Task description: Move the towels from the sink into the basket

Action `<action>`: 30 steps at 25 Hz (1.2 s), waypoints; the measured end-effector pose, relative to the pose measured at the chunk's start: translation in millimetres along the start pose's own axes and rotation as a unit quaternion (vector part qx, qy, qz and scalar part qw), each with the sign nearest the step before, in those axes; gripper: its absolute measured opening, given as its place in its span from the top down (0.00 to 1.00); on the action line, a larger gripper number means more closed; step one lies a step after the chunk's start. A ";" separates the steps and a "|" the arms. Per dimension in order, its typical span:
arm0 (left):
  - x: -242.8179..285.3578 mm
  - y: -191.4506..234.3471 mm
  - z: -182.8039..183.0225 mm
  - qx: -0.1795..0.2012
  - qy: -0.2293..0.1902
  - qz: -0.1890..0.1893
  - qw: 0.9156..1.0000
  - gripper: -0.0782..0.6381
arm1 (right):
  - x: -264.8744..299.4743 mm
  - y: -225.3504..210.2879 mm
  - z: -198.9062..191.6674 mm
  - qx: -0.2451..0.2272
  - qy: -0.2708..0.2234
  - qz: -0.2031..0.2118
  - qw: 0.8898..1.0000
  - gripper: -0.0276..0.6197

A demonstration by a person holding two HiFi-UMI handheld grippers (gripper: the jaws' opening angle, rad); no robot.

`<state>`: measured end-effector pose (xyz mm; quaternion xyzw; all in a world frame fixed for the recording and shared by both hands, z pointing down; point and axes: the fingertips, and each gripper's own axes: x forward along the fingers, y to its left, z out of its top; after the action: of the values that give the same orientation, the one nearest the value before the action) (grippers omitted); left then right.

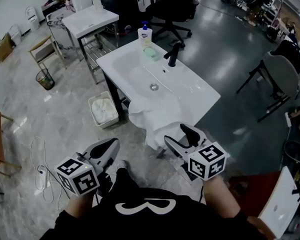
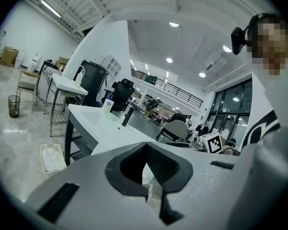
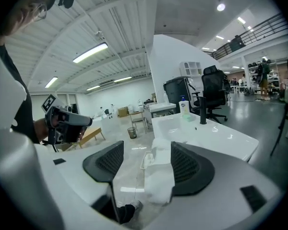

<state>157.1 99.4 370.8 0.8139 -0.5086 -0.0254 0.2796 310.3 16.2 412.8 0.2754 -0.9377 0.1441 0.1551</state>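
A white towel (image 1: 150, 118) hangs over the front edge of the white sink (image 1: 190, 86) and trails toward the floor. On the floor left of the sink stands the white basket (image 1: 92, 115) with another white towel (image 1: 104, 109) inside. My right gripper (image 1: 176, 134) is open at the hanging towel's lower end. In the right gripper view the towel (image 3: 161, 176) hangs between the pads, against the right one, with my right gripper (image 3: 146, 164) not pressing it. My left gripper (image 1: 112, 145) is shut and empty, low and left of the sink; its pads meet in the left gripper view (image 2: 145, 169).
A black faucet (image 1: 173, 54), soap bottle (image 1: 145, 34) and green sponge (image 1: 151, 53) sit at the sink's back. A second sink table (image 1: 90, 21) and an office chair (image 1: 167, 4) stand behind. A bin (image 1: 45, 79) and a floor cable (image 1: 40, 169) are at the left.
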 end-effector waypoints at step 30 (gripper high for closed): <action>126.7 152.7 59.3 0.042 0.160 -0.164 0.973 0.88 | 115.9 -114.6 -88.6 0.071 0.204 -0.288 0.933 0.41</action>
<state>74.5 -82.5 425.0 0.8906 -0.3179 0.0812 0.3150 300.6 -99.5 557.6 0.5082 -0.7542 0.2123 0.3576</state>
